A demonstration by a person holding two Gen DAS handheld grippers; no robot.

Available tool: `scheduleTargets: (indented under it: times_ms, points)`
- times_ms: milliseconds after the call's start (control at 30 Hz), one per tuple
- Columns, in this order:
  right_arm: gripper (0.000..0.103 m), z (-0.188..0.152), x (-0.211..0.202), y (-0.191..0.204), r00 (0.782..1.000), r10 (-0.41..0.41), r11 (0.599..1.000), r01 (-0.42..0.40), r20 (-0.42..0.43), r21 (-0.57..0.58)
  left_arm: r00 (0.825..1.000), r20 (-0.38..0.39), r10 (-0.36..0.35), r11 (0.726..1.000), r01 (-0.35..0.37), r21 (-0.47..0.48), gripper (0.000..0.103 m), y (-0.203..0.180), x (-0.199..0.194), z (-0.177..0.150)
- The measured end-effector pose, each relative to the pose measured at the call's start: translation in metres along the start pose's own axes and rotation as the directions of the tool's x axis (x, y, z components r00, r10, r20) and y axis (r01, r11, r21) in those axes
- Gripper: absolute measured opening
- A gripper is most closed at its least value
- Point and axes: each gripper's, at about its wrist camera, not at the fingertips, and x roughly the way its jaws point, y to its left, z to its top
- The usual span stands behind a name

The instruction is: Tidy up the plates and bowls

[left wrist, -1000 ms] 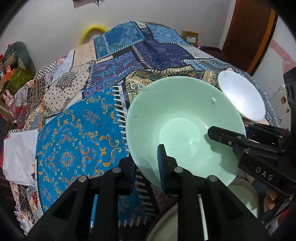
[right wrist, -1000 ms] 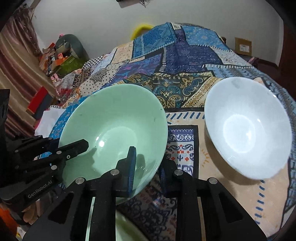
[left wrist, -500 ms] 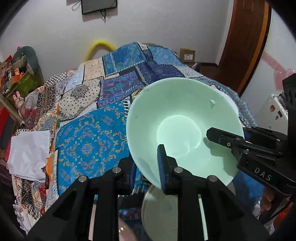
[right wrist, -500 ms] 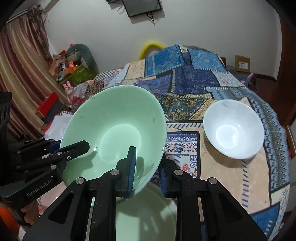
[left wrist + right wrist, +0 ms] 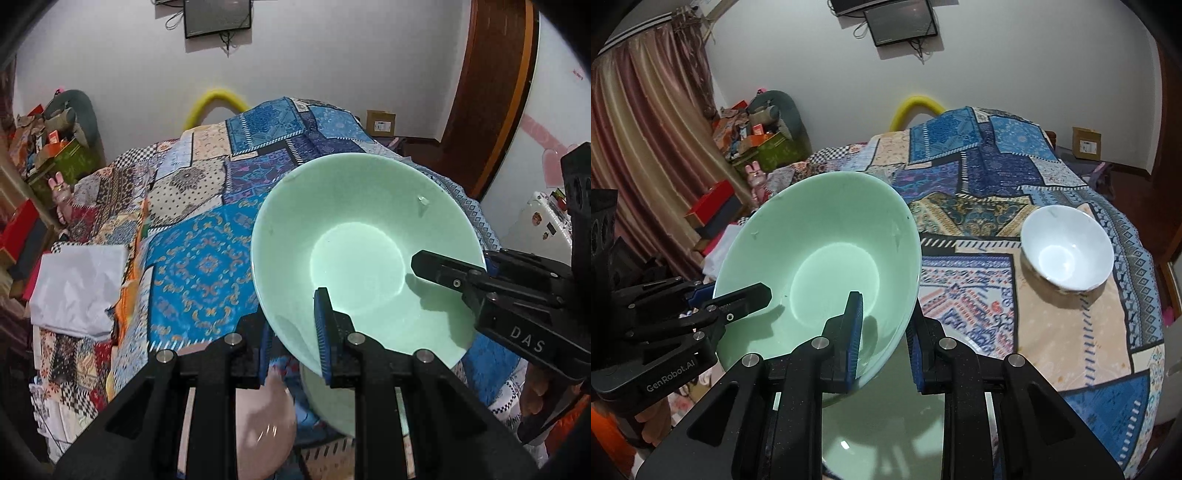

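The green bowl (image 5: pixel 364 254) is held aloft over the bed (image 5: pixel 1089 332), its rim clamped by the left claw (image 5: pixel 293 332) and right claw (image 5: pixel 886 332), while the white bowl (image 5: pixel 1067 251) at two o'clock remains unstacked.

Black left gripper (image 5: pixel 291 341), blue-padded jaws, silver screws

left claw (image 5: pixel 293 332) gripping green bowl (image 5: pixel 364 251) rim
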Motion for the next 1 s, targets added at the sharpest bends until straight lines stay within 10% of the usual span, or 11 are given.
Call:
scheduleTargets:
  times_ms: [1000]
  points:
    - [0.021,-0.049,0.053,0.088,0.979,0.155,0.985,-0.163,-0.130,-0.055,0.993,-0.094,0.070,0.979,-0.087,-0.184,0.021,0.097,-0.028,-0.100]
